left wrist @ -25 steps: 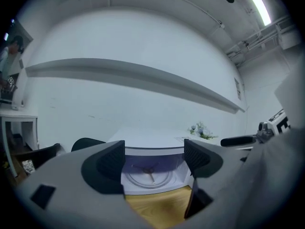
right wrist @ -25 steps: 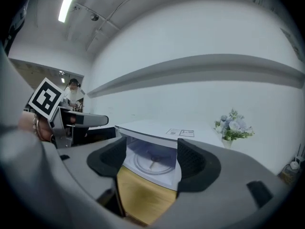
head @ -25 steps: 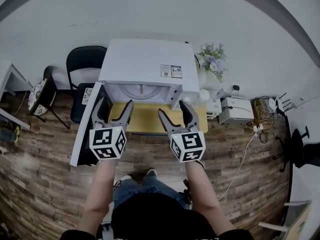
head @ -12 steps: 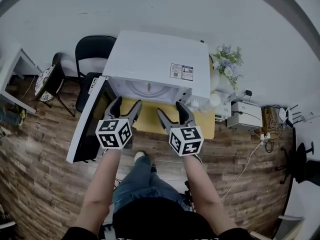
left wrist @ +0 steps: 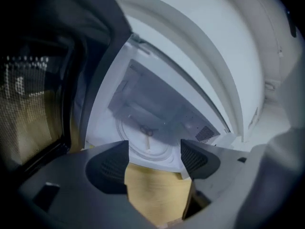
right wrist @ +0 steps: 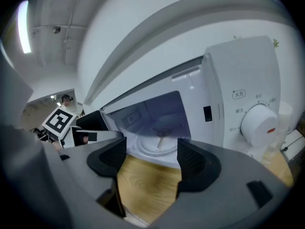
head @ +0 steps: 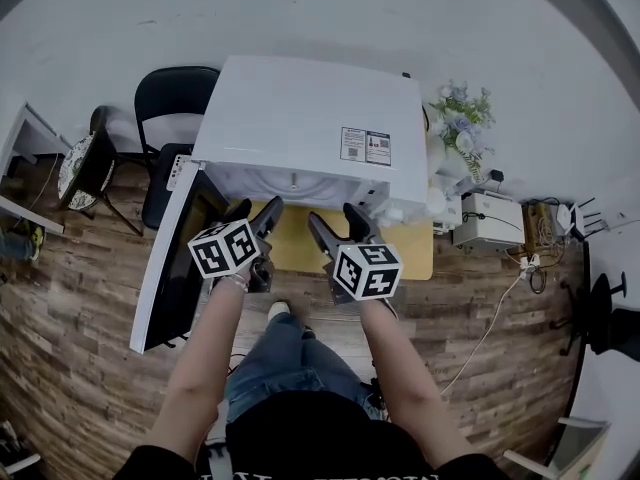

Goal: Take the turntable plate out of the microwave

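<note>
The turntable plate (left wrist: 145,140) lies flat on the floor of the microwave (head: 310,118) cavity (the glass is pale, and a hub shows through its middle). The microwave's door (head: 172,258) hangs open at its left side. Its control dial (right wrist: 259,123) sits on the front panel, right of the cavity. The microwave stands on a yellow wooden tabletop (head: 412,250).

Both grippers are held just in front of the microwave's open cavity, outside it. The left gripper (head: 257,210) is nearer the door; its fingers (left wrist: 108,167) have just been closing a little but stand apart, with nothing between them. The right gripper (head: 332,216) is beside it, fingers (right wrist: 198,165) apart and empty too.

A vase of flowers (head: 462,116) stands right of the microwave, and a black chair (head: 175,98) is behind its left side.
</note>
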Tool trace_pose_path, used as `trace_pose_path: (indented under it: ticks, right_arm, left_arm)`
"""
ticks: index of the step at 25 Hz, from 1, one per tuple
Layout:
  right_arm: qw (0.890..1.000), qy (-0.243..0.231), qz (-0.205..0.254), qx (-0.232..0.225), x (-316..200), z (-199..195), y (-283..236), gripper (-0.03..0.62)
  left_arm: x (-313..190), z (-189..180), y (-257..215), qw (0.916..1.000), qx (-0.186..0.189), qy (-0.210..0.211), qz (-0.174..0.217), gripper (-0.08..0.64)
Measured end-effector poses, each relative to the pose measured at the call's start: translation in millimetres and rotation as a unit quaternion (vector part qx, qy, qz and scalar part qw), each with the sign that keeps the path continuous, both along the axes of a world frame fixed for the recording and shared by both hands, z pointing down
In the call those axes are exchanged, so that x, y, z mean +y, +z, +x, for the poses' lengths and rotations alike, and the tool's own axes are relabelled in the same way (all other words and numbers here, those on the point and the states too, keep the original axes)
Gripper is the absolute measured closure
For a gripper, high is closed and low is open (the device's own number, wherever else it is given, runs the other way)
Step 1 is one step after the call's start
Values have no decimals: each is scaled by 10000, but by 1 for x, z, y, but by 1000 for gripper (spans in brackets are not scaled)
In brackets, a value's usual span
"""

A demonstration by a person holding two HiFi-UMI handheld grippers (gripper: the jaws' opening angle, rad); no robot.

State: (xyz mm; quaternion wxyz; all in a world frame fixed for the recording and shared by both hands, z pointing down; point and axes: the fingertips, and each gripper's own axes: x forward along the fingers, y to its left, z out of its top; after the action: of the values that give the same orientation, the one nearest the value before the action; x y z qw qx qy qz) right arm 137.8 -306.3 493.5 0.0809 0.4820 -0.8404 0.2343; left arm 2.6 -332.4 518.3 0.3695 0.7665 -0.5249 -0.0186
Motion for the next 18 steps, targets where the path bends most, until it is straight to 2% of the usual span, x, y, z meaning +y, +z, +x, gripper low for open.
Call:
trace_pose_path:
  ticks: [4, 8, 14, 18]
  right_arm:
    - [9998, 60, -125, -117, -13, -4, 14, 245]
    - [9986, 233, -322, -362, -29, -4, 28, 245]
    - [9922, 395, -649, -991, -45, -9, 46, 245]
    - [9828, 560, -895, -1514, -57, -10, 53, 245]
  left_arm:
    - [-13, 1, 21, 9981, 529, -39, -303, 215]
    - [-27, 1, 35, 9943, 964, -92, -441, 215]
    - [-43, 2, 47, 9879, 1460, -220, -474, 215]
    - [-52, 0, 53, 9847, 1642, -340, -483, 215]
